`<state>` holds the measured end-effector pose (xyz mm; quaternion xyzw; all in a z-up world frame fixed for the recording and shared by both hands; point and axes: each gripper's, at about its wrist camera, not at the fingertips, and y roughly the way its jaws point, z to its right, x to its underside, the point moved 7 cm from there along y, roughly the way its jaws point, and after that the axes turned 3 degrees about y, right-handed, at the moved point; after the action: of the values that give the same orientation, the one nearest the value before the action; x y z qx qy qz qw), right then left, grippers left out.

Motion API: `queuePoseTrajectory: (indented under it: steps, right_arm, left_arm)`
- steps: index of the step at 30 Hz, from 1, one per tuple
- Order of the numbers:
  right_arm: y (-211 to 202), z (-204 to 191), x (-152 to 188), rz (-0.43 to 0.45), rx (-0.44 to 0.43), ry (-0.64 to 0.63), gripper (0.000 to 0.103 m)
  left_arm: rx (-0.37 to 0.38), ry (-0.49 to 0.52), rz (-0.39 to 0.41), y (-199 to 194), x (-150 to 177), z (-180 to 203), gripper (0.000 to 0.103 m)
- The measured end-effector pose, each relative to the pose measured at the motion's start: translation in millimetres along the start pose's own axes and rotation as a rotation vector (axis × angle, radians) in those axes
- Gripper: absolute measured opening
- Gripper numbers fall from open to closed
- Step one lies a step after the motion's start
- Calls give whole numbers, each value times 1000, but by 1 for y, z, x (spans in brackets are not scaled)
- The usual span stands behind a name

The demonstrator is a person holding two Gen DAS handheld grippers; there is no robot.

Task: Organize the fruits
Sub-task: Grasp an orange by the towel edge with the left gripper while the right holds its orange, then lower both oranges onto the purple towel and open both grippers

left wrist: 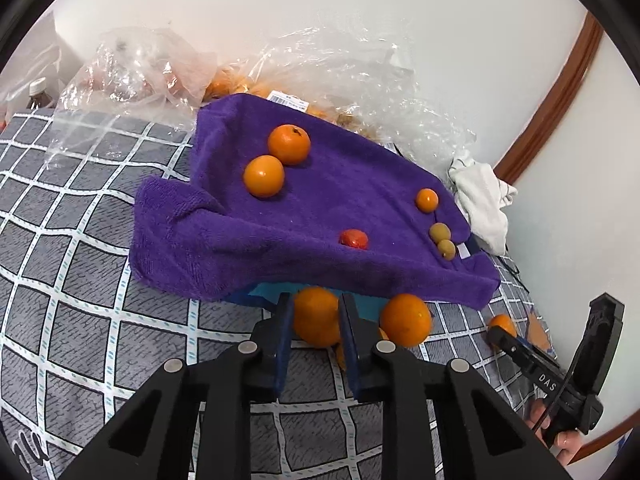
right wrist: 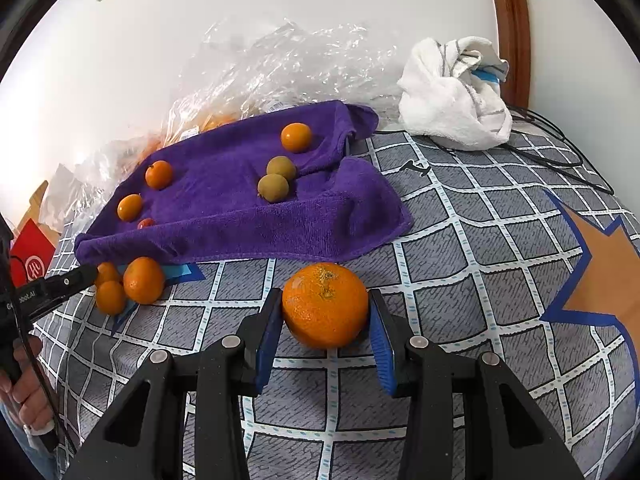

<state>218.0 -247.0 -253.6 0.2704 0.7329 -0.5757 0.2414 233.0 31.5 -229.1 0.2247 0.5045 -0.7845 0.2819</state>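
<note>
Your left claw pinches a small orange; your right claw grips the big orange on the bed.

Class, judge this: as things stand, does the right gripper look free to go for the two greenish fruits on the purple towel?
Probably not yet: the right gripper is shut on a large orange. Otherwise, only open bedspread and the purple towel edge lie before the greenish fruits.
</note>
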Motion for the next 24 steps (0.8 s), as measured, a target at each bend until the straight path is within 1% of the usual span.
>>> queuePoseTrajectory:
  steps: [2,4,9,13,15,17,20,24]
  right_arm:
    - [0,-1,0,1,1,0,41]
    - [0,-1,0,0,3,0,41]
    - [0,-2,1,-2,1,-5,41]
    - [0,-2,1,-4,0,-7,41]
    - [0,-2,1,-5,-3,-9,41]
    - [1,-2,1,-4,-2,-7,41]
    - [0,-2,1,-2,-5,-5,41]
    - [-1,-2,1,4,-13,3,41]
  left_arm:
    - [20,-11,-13,2,0,0,21]
    - [25,-9,-25,4,0,1,25]
    - [34,1,-50,13,3,8,32]
    - [52,5,-68,20,8,15,32]
    - [57,16,-62,20,9,17,30]
    - [59,23,-57,19,9,18,30]
    - [66,4,-45,16,7,16,30]
    - [29,-6,11,6,1,8,30]
